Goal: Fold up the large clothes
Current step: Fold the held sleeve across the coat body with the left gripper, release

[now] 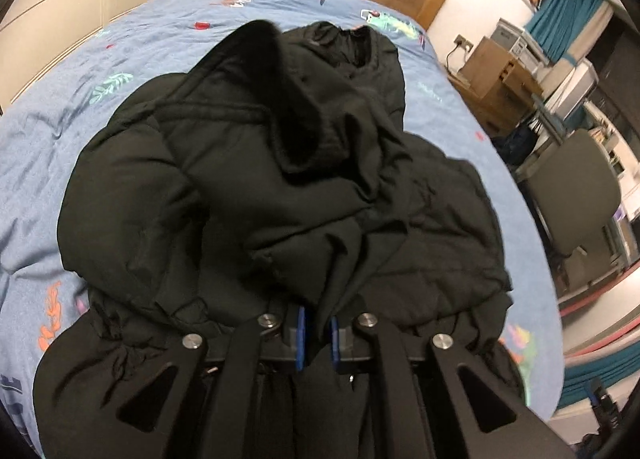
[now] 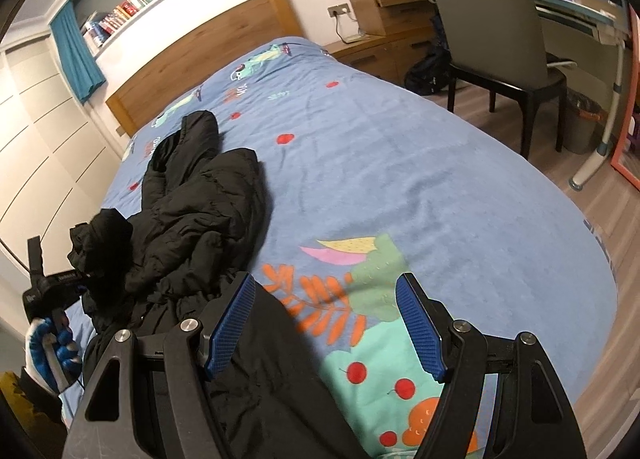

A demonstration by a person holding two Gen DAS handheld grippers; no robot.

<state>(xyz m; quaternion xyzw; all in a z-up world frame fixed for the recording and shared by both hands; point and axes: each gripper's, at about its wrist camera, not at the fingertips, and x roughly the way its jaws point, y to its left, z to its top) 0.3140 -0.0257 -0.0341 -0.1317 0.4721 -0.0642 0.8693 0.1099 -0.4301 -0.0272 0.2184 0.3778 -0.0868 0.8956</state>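
Observation:
A black puffer jacket (image 1: 248, 179) lies crumpled on the blue patterned bedspread (image 1: 48, 147). My left gripper (image 1: 318, 335) is shut on a fold of the jacket's fabric, its blue pads pinching the cloth close together. In the right wrist view the jacket (image 2: 200, 211) lies at the left of the bed, and the left gripper (image 2: 86, 277), held by a gloved hand, grips its near edge. My right gripper (image 2: 326, 323) is open with blue pads wide apart, above the bedspread (image 2: 400, 163). Its left pad (image 2: 232, 323) is by the jacket's hem, holding nothing.
A wooden headboard (image 2: 200, 59) stands at the far end. A grey chair (image 2: 492, 31), a desk and wooden drawers (image 2: 384, 15) with a printer stand right of the bed. A white wardrobe (image 2: 36, 155) runs along the left. Bookshelves line the wall above.

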